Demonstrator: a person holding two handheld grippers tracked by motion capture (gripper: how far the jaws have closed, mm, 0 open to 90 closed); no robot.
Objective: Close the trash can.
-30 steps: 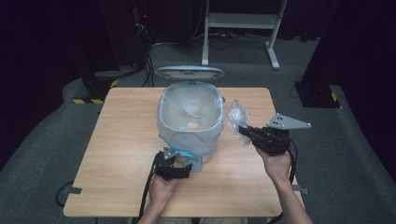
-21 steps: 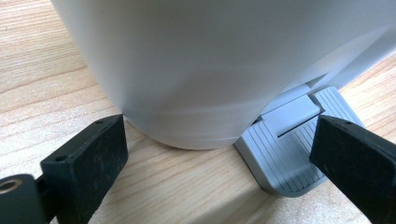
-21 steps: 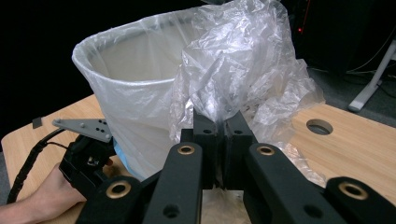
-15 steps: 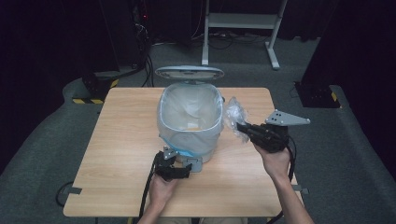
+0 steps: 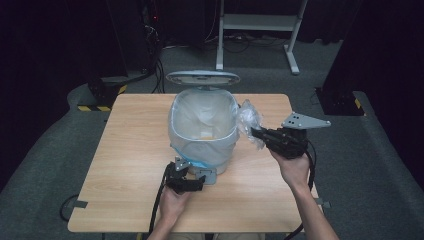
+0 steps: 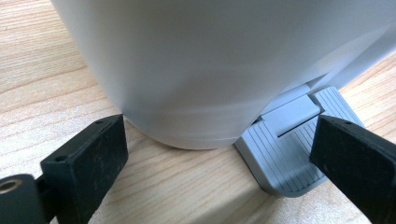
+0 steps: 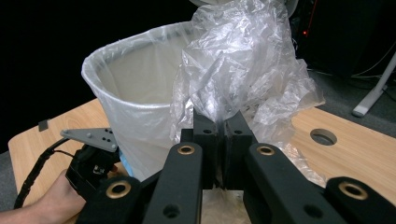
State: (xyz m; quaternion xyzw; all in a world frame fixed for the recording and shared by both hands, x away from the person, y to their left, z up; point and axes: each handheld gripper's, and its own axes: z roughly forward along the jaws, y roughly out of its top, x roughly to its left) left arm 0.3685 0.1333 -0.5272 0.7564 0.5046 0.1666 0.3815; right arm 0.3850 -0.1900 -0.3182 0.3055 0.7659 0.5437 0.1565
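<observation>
A white pedal bin point(image 5: 202, 131) lined with a clear bag stands mid-table, its lid point(image 5: 202, 77) raised behind it. My right gripper point(image 5: 260, 134) is shut on a crumpled clear plastic bag point(image 5: 249, 120) and holds it off the table just right of the bin's rim. In the right gripper view the plastic bag point(image 7: 243, 60) billows above the closed gripper point(image 7: 220, 126), with the lined bin point(image 7: 135, 93) behind it. My left gripper point(image 5: 192, 175) is open at the bin's foot. Its jaws straddle the bin's base point(image 6: 210, 60) and the grey pedal point(image 6: 289, 154), the right jaw over the pedal.
The wooden table point(image 5: 130, 150) has bare room left and right of the bin. It has a round cable hole point(image 7: 323, 136) near its right side. A white desk frame point(image 5: 260, 30), cables and dark equipment stand on the floor beyond the table's far edge.
My right gripper has edged slightly up and toward the bin with the plastic bag still held. The left gripper has stayed at the pedal.
</observation>
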